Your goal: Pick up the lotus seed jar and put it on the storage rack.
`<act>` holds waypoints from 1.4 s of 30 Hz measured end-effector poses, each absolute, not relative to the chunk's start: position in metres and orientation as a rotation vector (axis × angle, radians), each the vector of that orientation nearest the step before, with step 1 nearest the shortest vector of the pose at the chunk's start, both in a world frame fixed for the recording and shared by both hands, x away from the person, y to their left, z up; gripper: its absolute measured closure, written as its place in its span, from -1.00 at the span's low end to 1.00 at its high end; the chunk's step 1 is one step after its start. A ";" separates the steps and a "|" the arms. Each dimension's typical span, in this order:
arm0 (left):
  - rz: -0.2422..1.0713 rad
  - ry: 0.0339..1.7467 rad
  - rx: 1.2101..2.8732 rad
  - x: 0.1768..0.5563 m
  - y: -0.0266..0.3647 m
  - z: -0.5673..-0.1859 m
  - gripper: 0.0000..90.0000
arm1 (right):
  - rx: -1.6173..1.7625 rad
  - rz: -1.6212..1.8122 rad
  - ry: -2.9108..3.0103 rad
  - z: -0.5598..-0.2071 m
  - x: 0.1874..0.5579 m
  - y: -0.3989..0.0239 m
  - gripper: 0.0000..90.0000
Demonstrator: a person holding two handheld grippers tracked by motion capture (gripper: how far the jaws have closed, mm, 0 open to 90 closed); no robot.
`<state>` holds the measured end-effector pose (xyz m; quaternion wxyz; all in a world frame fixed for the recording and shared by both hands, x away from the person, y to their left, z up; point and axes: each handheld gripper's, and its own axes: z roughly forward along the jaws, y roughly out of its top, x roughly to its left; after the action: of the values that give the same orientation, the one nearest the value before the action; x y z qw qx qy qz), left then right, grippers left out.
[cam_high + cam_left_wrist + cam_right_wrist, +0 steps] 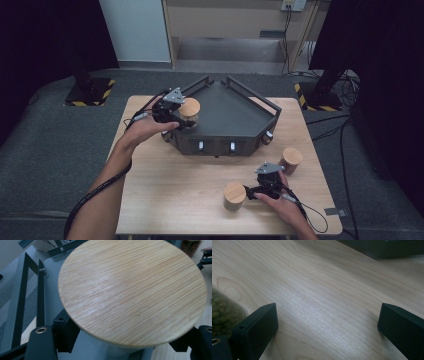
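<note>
Beans show inside the jar (pixel 223 312) beside the released right tool (pixel 325 327); left tool (pixel 181 120) clasps a lidded jar (pixel 132 292).

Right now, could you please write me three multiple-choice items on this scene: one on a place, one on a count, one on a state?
1. Where is the jar held by the left gripper?
A. over the tray's left edge
B. on the floor
C. at the table's near right corner

2. How many wood-lidded jars are in the high view?
A. one
B. three
C. five

3. How stand the right gripper's jaws?
A. shut on a jar
B. open, nothing between them
C. shut on a cable

Answers:
1 A: the high view shows it at the left rail of the tray.
2 B: the held one, one beside the right gripper, one at the table's right edge.
3 B: the right gripper view shows bare tabletop between the spread jaws.
</note>
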<state>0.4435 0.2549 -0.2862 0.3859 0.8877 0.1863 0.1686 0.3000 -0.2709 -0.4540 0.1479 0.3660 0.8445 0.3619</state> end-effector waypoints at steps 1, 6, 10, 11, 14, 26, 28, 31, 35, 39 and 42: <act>0.431 0.481 2.259 0.444 0.255 -0.287 -0.45 | 1.053 1.041 2.429 -0.454 0.300 -0.271 -0.93; 0.433 0.503 2.253 0.449 0.256 -0.291 -0.45 | 1.051 1.041 2.429 -0.454 0.300 -0.271 -0.93; 0.432 0.518 2.251 0.452 0.256 -0.294 -0.45 | 1.052 1.042 2.429 -0.454 0.300 -0.271 -0.93; 0.431 0.523 2.251 0.452 0.256 -0.295 -0.45 | 1.052 1.041 2.429 -0.454 0.300 -0.271 -0.93; 0.432 0.526 2.257 0.453 0.255 -0.297 -0.45 | 1.053 1.041 2.428 -0.454 0.300 -0.271 -0.93; 0.418 0.539 2.272 0.460 0.252 -0.304 -0.45 | 1.053 1.042 2.426 -0.454 0.300 -0.271 -0.92; 0.414 0.543 2.278 0.461 0.252 -0.305 -0.45 | 1.052 1.042 2.426 -0.454 0.300 -0.271 -0.92; 0.408 0.551 2.275 0.463 0.252 -0.308 -0.45 | 1.053 1.042 2.426 -0.454 0.300 -0.271 -0.92; 0.398 0.561 2.265 0.463 0.254 -0.311 -0.45 | 1.053 1.042 2.426 -0.454 0.300 -0.271 -0.92; 0.384 0.579 2.249 0.465 0.257 -0.314 -0.45 | 1.053 1.042 2.426 -0.454 0.300 -0.271 -0.92; 0.369 0.590 2.234 0.466 0.260 -0.316 -0.45 | 1.053 1.042 2.426 -0.454 0.300 -0.271 -0.92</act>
<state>0.4663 0.2596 -0.3163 0.3901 0.8791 0.2322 0.1454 0.2996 -0.2712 -0.4542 0.1490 0.3663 0.8439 0.3625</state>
